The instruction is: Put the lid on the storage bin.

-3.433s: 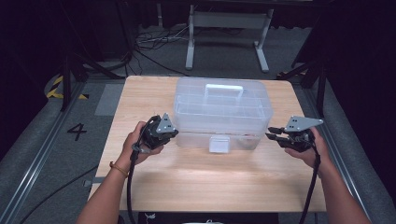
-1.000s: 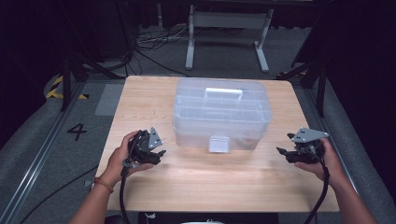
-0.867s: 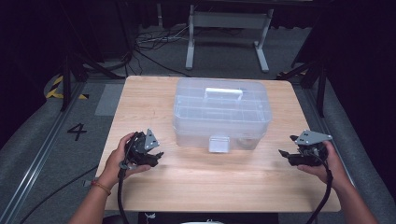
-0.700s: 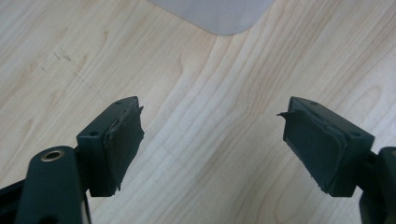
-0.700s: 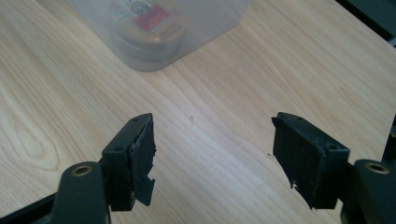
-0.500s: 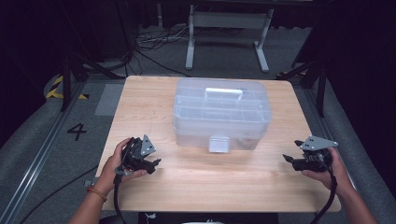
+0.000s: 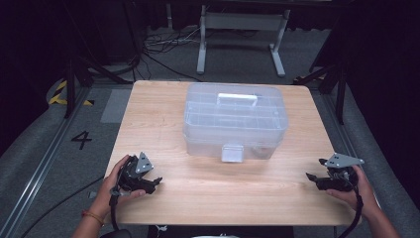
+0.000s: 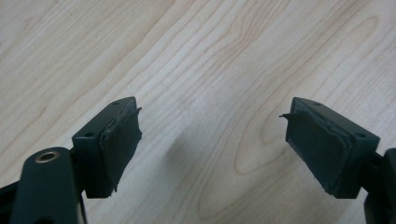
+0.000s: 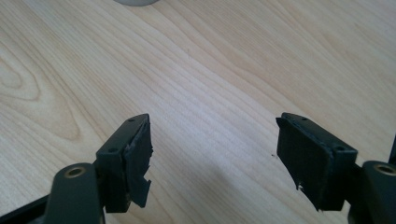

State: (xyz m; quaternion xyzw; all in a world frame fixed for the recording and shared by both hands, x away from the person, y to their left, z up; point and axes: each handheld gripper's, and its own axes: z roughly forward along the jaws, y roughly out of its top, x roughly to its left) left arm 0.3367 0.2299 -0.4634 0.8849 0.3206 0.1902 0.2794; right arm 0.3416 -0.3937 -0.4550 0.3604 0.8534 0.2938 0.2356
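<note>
— Both grippers have drawn back toward us since the earlier frames: they were up beside the clear plastic box and now sit near the tabletop's near edge, the left gripper at the near left, the right gripper at the near right.

— How do we read the fingers?

— In the left gripper view we see the left gripper with its fingers spread wide, nothing between them but bare wood grain. The right gripper view gives the same: the right gripper has its fingers wide apart, with empty tabletop in the gap. We see the rubber pads are frayed at the edges on both.

— Are they touching anything?

— We see them holding nothing. Whether the tips rest on the wood we cannot tell.

— And the box?

— It stands in the far middle of the tabletop, lid on, white handle on top, its latch facing us. It lies well apart from both pairs of fingers, farther away and between them. A pale curved edge at the top of the right gripper view we cannot identify.

— The count?

— One box, two grippers, two hands: our left hand and right hand, each wrapped around its gripper.
</note>
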